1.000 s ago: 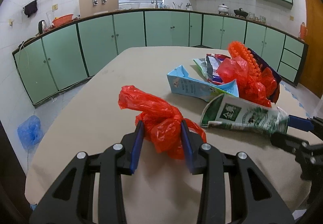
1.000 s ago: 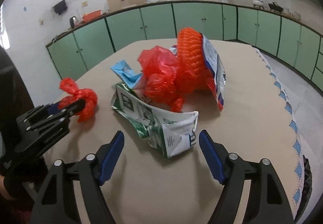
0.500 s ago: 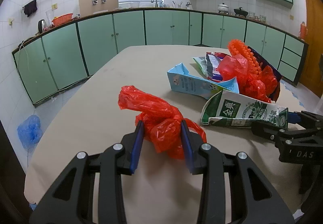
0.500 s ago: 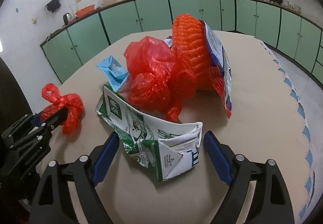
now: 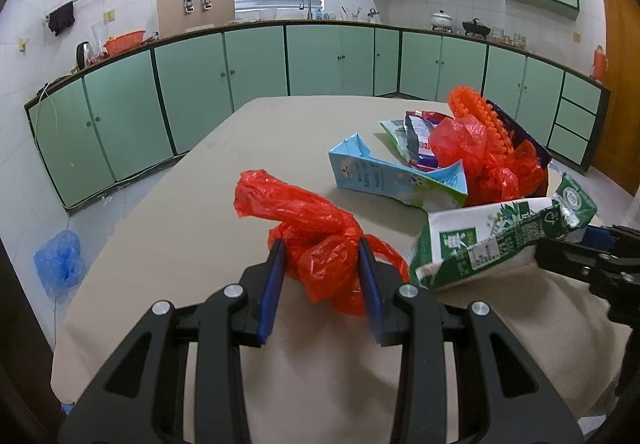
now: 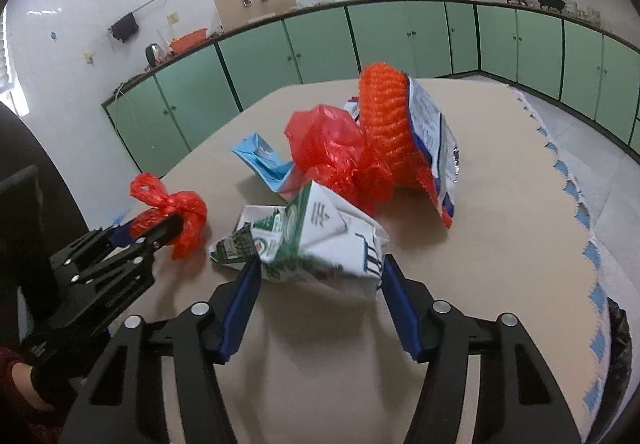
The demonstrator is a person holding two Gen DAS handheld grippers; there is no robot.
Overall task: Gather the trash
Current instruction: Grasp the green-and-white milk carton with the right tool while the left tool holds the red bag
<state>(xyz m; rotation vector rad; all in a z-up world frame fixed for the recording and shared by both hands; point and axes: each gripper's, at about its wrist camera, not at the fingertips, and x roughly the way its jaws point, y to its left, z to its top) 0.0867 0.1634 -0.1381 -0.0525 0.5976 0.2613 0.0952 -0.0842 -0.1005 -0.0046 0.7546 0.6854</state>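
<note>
Left claw [image 5: 322,276] is clamped on the knotted red plastic bag [image 5: 316,240], blue pads [image 5: 274,284] pressed into both sides of the crumpled bundle, the bag's twisted tail sticking out toward 11 o'clock above the beige bench [image 5: 180,224]. Over in the right wrist view, the right claw [image 6: 320,284] has the crushed green-and-white carton [image 6: 312,240] between its fingers [image 6: 396,304], and the jaws are closing on it right now: both pads sit against the carton's sides, and the carton looks tipped up off the bench at its near end. From the left camera that same carton shows at 3 o'clock, just beside the red bag, with the right claw's black frame gripping its far end.

Behind the carton, at about 12 o'clock in the right view, sits the rest of the pile: a flattened blue carton [image 6: 264,163], a loose red bag [image 6: 332,151], an orange mesh net [image 6: 384,115] and a printed snack wrapper [image 6: 434,135] leaning against the net's right side, all bunched together and touching. The left claw and its red bag show at 9 o'clock in that view, near the carton but apart from it.
</note>
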